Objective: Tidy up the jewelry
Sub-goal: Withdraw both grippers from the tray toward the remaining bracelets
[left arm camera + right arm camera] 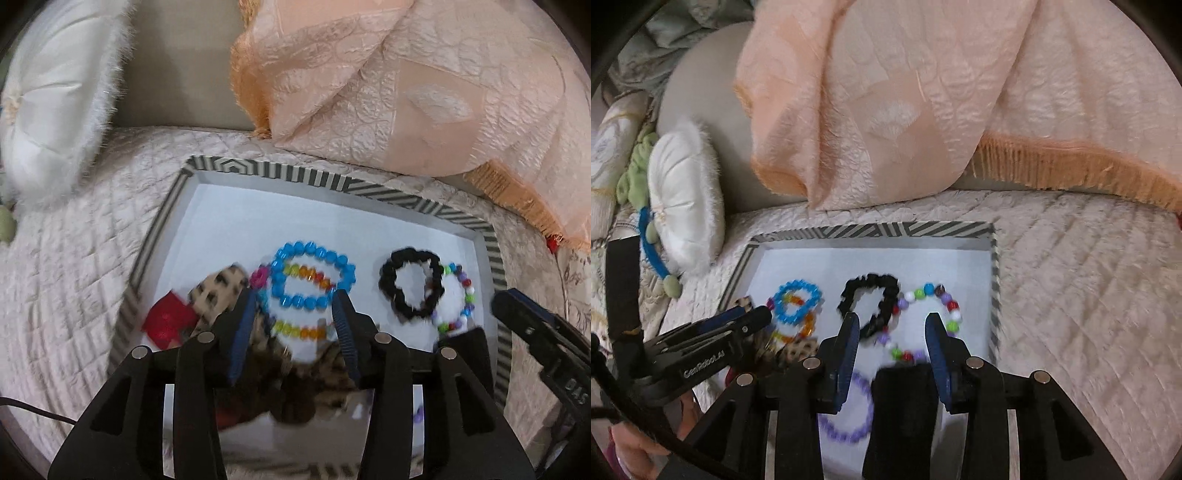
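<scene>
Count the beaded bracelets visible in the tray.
4. Blue beaded bracelet at left, overlapping the rainbow orange-yellow beaded bracelet; multicoloured mixed-bead bracelet at right beside the black scrunchie; purple beaded bracelet nearest, partly hidden by the right claw. Others may be hidden.

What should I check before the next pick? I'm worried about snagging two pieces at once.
1. Left tongs open: ok.
2. Right tongs open: ok.
3. Blue bracelet free of neighbours: not ok, it overlaps the rainbow bracelet.
4. Black scrunchie apart from the mixed-bead bracelet: not ok, they touch.
5. Purple bracelet reachable: cannot tell, partly hidden.
6. Tray lying flat: ok.
</scene>
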`<state>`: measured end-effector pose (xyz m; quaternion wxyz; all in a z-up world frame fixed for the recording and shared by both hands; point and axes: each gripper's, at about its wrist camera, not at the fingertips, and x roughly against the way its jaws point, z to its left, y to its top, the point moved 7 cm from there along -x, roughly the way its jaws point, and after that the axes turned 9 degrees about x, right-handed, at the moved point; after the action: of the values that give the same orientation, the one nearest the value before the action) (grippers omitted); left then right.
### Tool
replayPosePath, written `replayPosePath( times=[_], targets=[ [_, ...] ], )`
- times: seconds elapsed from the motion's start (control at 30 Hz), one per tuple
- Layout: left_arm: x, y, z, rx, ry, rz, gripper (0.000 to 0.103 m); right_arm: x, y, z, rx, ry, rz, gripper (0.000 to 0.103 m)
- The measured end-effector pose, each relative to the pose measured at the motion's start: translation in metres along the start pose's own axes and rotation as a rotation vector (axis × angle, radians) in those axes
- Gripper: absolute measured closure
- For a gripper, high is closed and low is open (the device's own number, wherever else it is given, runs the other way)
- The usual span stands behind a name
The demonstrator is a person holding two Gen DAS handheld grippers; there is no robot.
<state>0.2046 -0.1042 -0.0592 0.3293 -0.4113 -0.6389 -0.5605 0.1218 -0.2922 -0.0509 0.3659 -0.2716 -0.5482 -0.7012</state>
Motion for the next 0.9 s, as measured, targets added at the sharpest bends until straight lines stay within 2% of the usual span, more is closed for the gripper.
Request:
replayPosePath(
  times=[0.27, 0.57, 0.9],
  targets=[
    [0.05, -0.04, 0.012, -0.011, 0.052, -0.073, 0.061, 0.043, -0.035, 0.02, 0.053, -0.032, -0.015, 0.068],
    [0.102, -0.084, 0.012, -0.038, 0.057, -0.155, 0.06, 0.08, -0.079, 0.04, 0.056, -0.032, -0.025, 0.065],
    [0.128, -0.123, 0.014, -0.037, 0.062, -0.19, 0.06, 0.103, -0.111, 0.049, 0.078, -0.06, -0.026, 0.063]
  ],
)
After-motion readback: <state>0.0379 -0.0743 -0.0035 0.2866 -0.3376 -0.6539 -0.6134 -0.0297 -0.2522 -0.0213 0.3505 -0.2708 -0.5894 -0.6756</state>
